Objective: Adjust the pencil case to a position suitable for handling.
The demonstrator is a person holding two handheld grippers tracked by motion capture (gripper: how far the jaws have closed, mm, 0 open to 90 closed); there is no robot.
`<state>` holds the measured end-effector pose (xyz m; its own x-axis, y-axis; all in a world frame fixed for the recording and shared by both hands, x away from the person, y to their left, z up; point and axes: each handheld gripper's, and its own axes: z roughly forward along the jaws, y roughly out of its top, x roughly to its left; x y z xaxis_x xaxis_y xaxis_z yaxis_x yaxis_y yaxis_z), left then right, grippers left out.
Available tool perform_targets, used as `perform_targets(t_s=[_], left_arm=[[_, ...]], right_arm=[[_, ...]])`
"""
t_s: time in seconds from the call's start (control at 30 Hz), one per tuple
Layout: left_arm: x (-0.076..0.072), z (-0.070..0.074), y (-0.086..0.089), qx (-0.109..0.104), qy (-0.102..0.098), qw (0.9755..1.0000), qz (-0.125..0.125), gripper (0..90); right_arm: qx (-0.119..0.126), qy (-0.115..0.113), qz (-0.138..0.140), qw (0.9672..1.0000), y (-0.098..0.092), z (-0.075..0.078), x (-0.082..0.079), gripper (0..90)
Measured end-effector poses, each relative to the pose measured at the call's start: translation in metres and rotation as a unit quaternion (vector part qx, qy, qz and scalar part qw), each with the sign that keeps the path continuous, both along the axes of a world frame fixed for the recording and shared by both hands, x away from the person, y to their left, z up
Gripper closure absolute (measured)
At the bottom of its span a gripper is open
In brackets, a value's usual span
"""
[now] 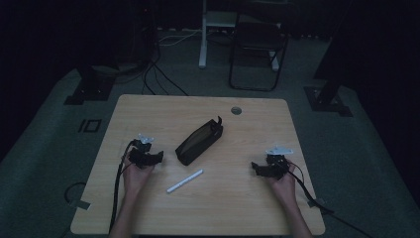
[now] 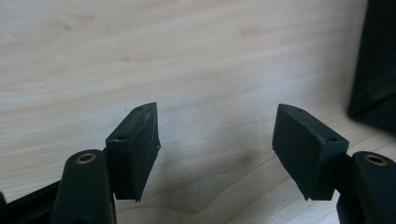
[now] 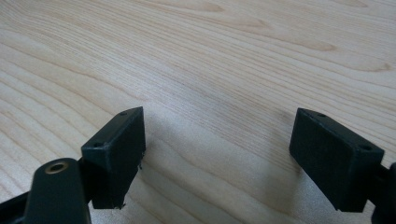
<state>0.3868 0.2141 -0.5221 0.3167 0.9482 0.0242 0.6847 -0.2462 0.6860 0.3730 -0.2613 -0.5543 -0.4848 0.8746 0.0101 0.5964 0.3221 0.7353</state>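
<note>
A dark pencil case (image 1: 199, 141) lies at a slant in the middle of the wooden table (image 1: 148, 109), and a white pen (image 1: 184, 181) rests just in front of it. My left gripper (image 1: 159, 157) sits low on the table left of the case, jaws apart with bare wood between them (image 2: 215, 140); a dark edge of the case (image 2: 376, 70) shows at the right of the left gripper view. My right gripper (image 1: 254, 167) stands open near the table's right side, pointing left, with bare wood between its pads (image 3: 216, 158).
A round grommet hole (image 1: 236, 110) sits near the table's far edge. Cables (image 1: 118, 188) trail from both grippers toward the front edge. Beyond the table stand a dark chair (image 1: 257, 47) and stand feet (image 1: 91, 89) on the floor.
</note>
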Motion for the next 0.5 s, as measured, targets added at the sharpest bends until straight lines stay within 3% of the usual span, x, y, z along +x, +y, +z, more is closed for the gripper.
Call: perform_targets(t_s=[0.03,0.07,0.23,0.5], left_arm=[[0.000,0.000,0.000,0.000,0.000,1.0000,0.000,33.1],[-0.003,0.006,0.000,-0.007,-0.015,0.9999,0.003,33.2],[-0.010,0.019,-0.001,-0.028,-0.047,0.9985,0.007,34.0],[-0.019,0.045,-0.012,-0.050,-0.069,0.9963,-0.016,35.3]], right_arm=[[0.000,0.000,0.000,1.0000,0.000,0.000,0.000,18.5],[0.000,0.000,0.000,1.0000,0.000,0.000,0.000,18.6],[0.000,0.000,0.000,1.0000,0.000,0.000,0.000,18.5],[0.000,0.000,0.000,1.0000,0.000,0.000,0.000,18.5]])
